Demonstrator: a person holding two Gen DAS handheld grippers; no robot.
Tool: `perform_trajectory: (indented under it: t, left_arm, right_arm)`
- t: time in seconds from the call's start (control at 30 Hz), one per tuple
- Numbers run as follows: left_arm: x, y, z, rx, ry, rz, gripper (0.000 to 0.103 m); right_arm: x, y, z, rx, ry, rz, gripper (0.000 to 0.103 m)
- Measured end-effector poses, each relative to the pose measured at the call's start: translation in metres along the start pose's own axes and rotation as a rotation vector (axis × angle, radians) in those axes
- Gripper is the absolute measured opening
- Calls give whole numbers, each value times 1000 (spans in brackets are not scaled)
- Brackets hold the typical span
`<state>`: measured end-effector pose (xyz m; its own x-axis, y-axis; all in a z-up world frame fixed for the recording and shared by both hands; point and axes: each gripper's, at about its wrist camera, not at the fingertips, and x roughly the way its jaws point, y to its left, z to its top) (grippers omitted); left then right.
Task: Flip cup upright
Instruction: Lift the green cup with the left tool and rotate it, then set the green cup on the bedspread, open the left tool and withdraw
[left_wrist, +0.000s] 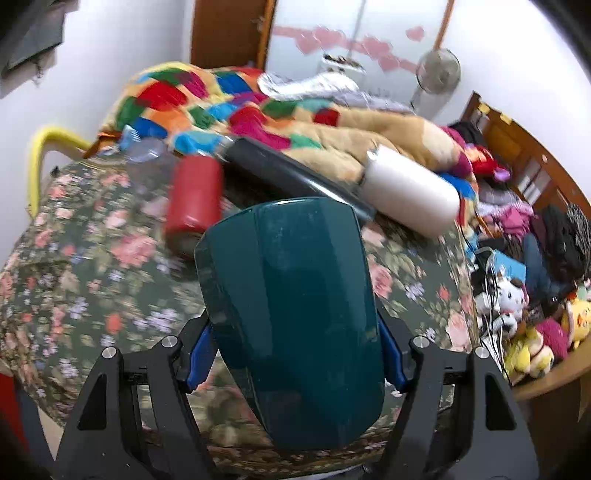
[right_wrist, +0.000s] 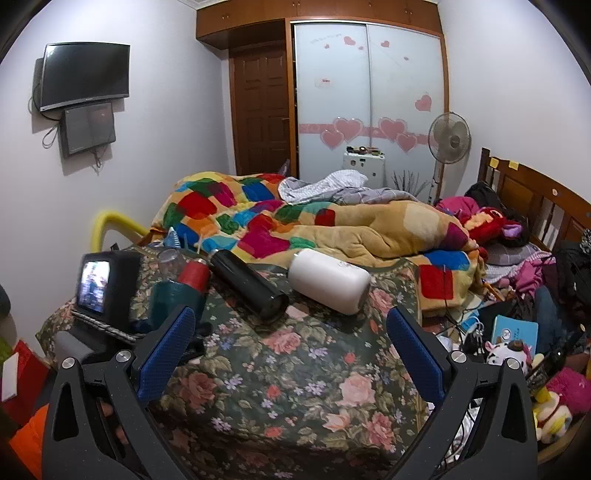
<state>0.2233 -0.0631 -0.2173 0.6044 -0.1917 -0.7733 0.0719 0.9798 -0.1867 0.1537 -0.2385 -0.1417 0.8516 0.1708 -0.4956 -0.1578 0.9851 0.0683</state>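
My left gripper is shut on a dark teal cup and holds it above the floral bedspread, its closed end pointing away from the camera. The same teal cup shows at the left of the right wrist view, beside the left gripper's camera body. My right gripper is open and empty over the floral bedspread, well to the right of the cup.
A red cup, a black bottle and a white cup lie on their sides on the bed. A clear glass lies behind them. A patchwork quilt is bunched at the back; clutter and soft toys fill the right.
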Motion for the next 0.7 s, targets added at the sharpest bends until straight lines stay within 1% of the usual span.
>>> perform_trajectory:
  t: [0.13,0.23,0.33,0.57,0.7]
  left_arm:
    - [27,-17,-6,32,61,-28,72]
    - [46,-29,-10,84,96,-1,72]
    - [57,-30,-14,94,130,3,72]
    - [68,-34,-20,106,156,16,72]
    - [77,-32,-20,106,184,30,72]
  right_arm:
    - [3,-7,-5,7,18,-9,103]
    - [6,-12,-9,16,32,-17,103]
    - [10,-18,-13,31,54,-17,103]
    - [17,-25,-18,55,92,-17,103]
    - [17,-25,-19,55,98,-20,103]
